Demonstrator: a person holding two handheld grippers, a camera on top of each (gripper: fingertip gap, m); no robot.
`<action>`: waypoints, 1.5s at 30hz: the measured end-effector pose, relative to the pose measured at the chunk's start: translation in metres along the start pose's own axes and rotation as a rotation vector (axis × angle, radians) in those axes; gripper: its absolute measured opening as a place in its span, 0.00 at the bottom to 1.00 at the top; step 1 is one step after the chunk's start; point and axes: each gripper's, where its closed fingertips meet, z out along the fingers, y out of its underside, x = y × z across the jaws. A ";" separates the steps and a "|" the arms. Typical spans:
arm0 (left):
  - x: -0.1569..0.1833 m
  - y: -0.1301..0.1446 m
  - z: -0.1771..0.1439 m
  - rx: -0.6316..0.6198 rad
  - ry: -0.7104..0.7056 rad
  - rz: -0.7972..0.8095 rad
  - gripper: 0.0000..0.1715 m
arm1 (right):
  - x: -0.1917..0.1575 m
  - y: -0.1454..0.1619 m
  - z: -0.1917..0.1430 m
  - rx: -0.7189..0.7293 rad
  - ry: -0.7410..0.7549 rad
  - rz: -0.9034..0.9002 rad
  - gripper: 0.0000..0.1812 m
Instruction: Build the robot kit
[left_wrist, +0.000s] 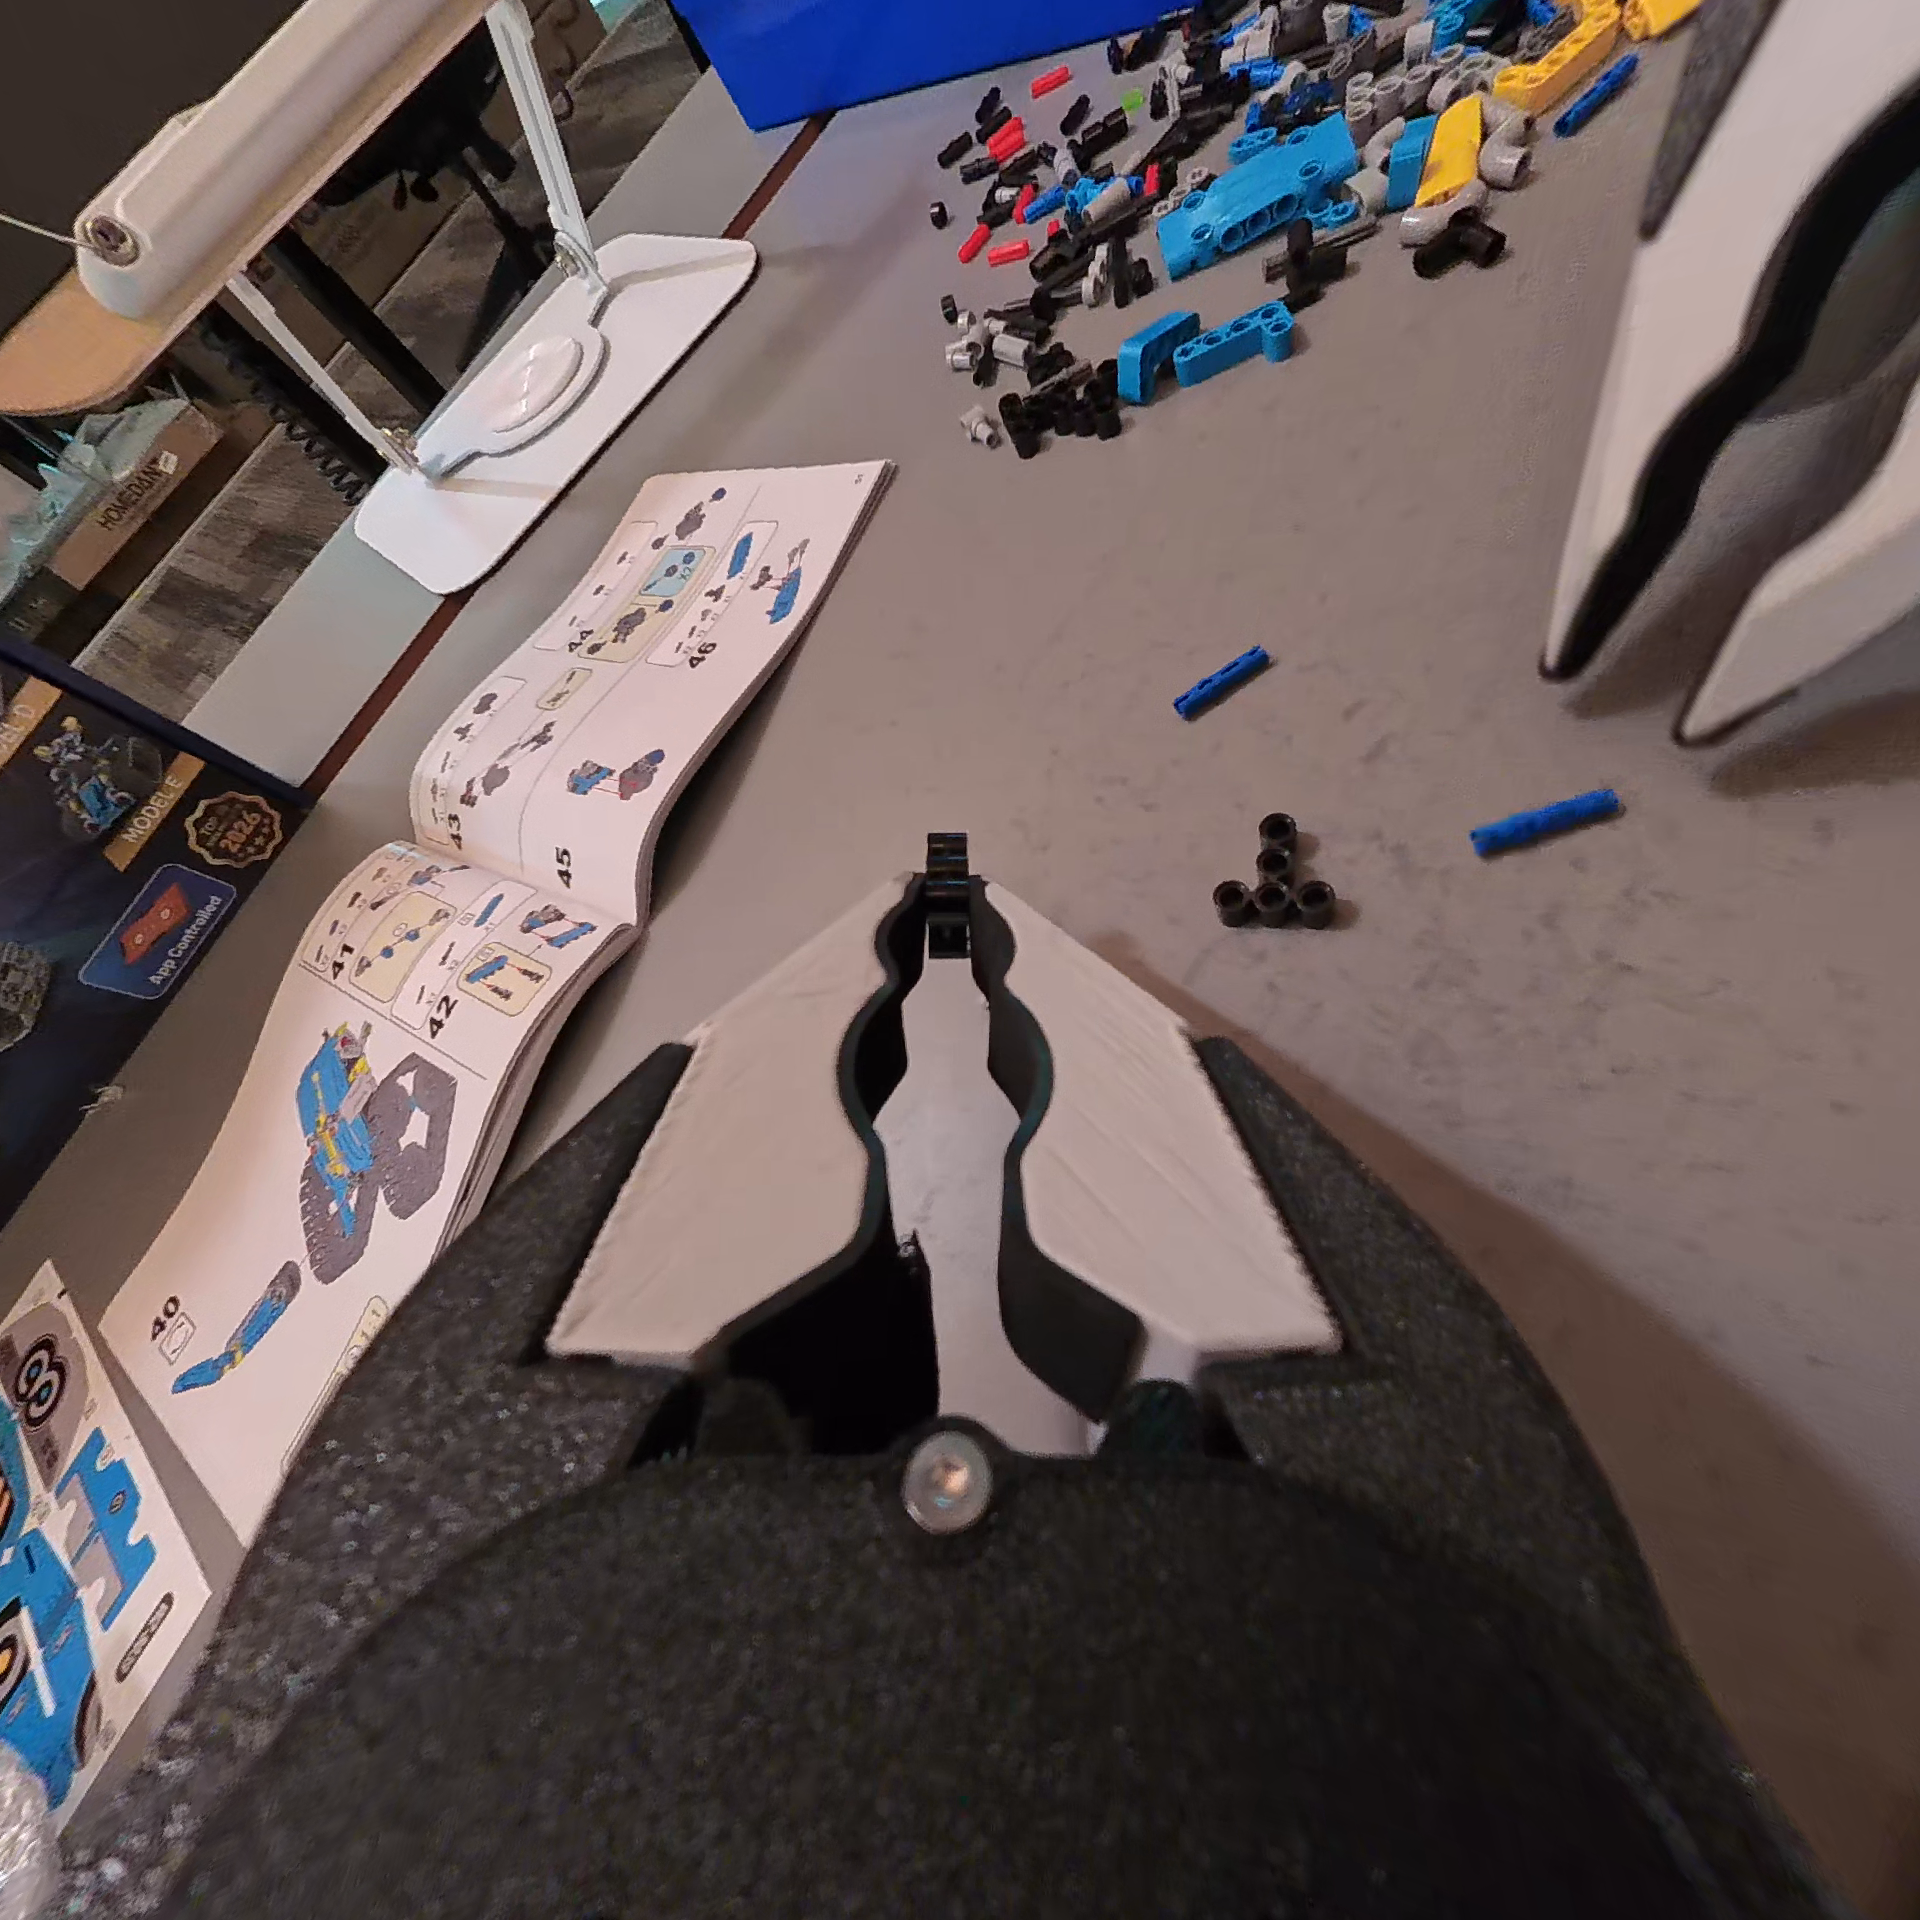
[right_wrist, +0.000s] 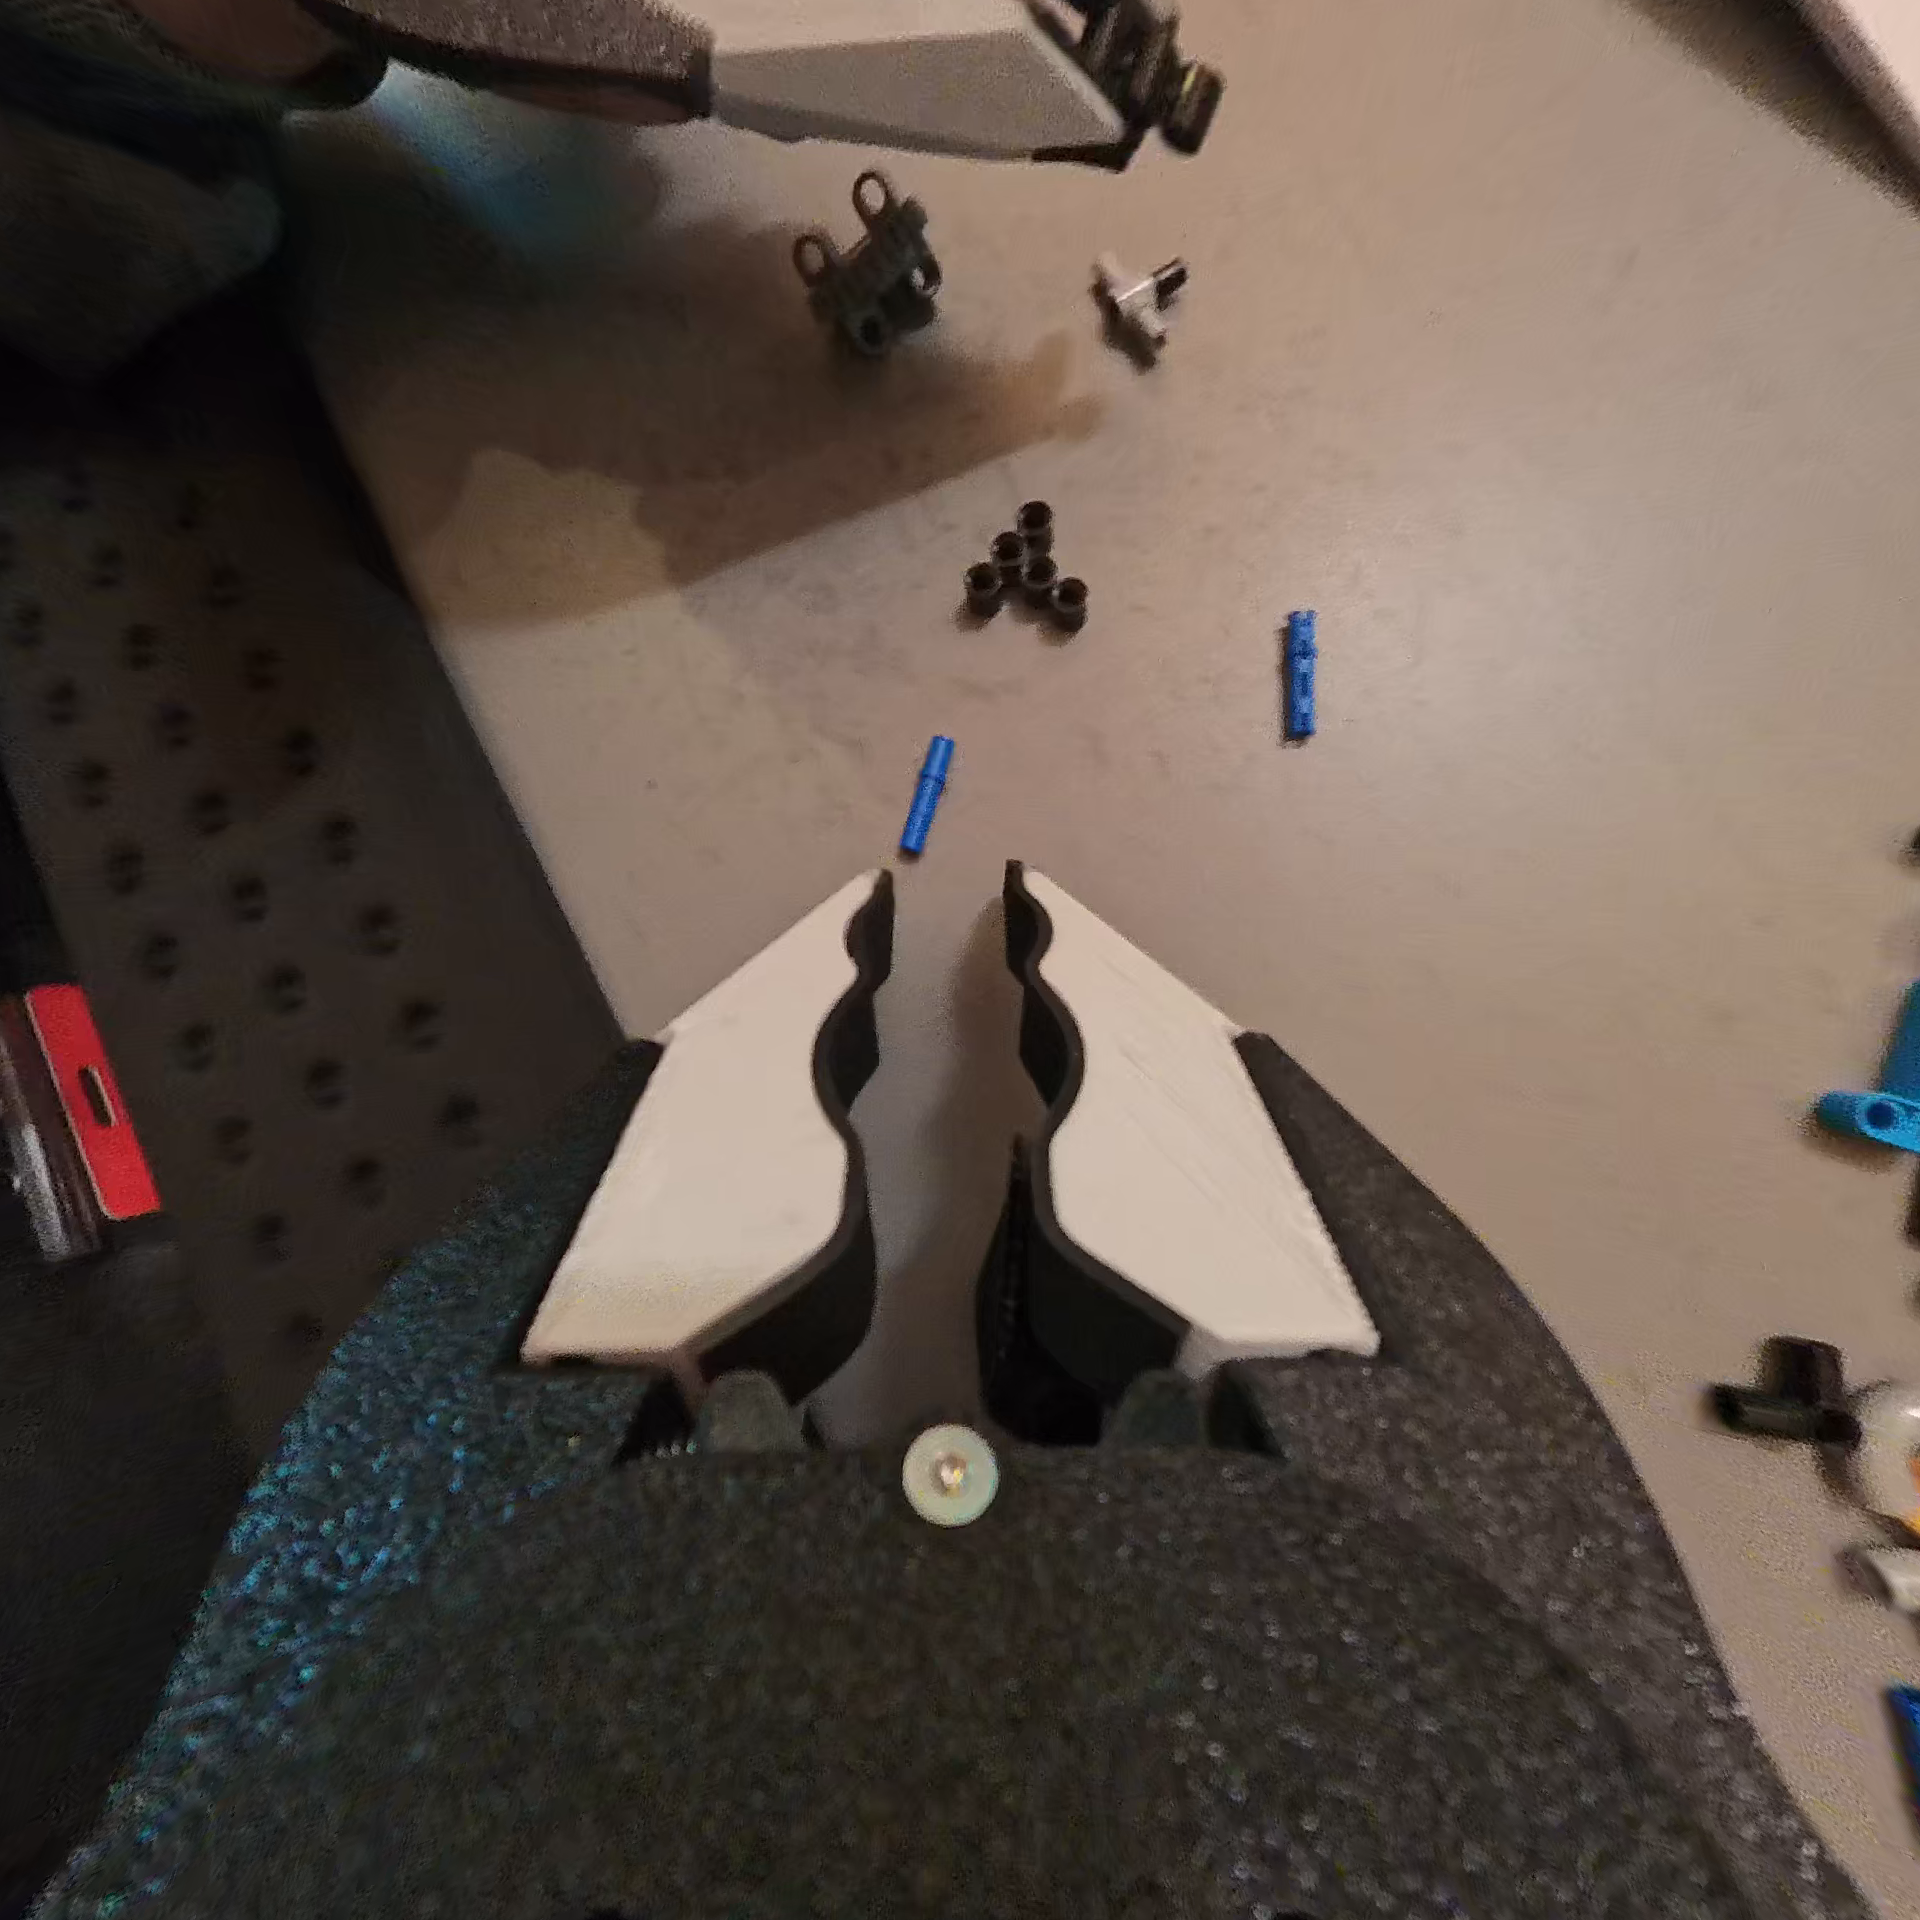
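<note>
Left gripper (left_wrist: 947, 891) pinches a small black toothed piece (left_wrist: 947, 868) — right gripper (right_wrist: 948, 878) gapes empty, just short of a blue pin (right_wrist: 926, 795).

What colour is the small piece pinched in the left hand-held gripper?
Black. The small piece shows best in the left wrist view, at the left hand-held gripper tips.

The gray table (right_wrist: 1455, 468) is bare right in front of the right gripper (right_wrist: 948, 878), except for a small blue pin (right_wrist: 926, 795) just past its left tip. A bunch of black rings (right_wrist: 1027, 571) and another blue pin (right_wrist: 1300, 675) lie farther on. An open booklet (left_wrist: 499, 914) blocks the left side, and a pile of bricks (left_wrist: 1247, 197) fills the far end.
</note>
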 end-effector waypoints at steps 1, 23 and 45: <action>-0.001 0.000 0.000 0.001 -0.002 -0.002 0.04 | -0.002 0.000 0.004 -0.011 0.018 -0.001 0.12; 0.058 -0.043 -0.028 0.218 0.346 -0.052 0.04 | -0.022 -0.003 0.019 0.001 0.069 -0.109 0.06; 0.102 -0.015 -0.009 0.019 0.442 0.071 0.04 | 0.008 0.008 -0.036 -0.170 0.066 -0.134 0.02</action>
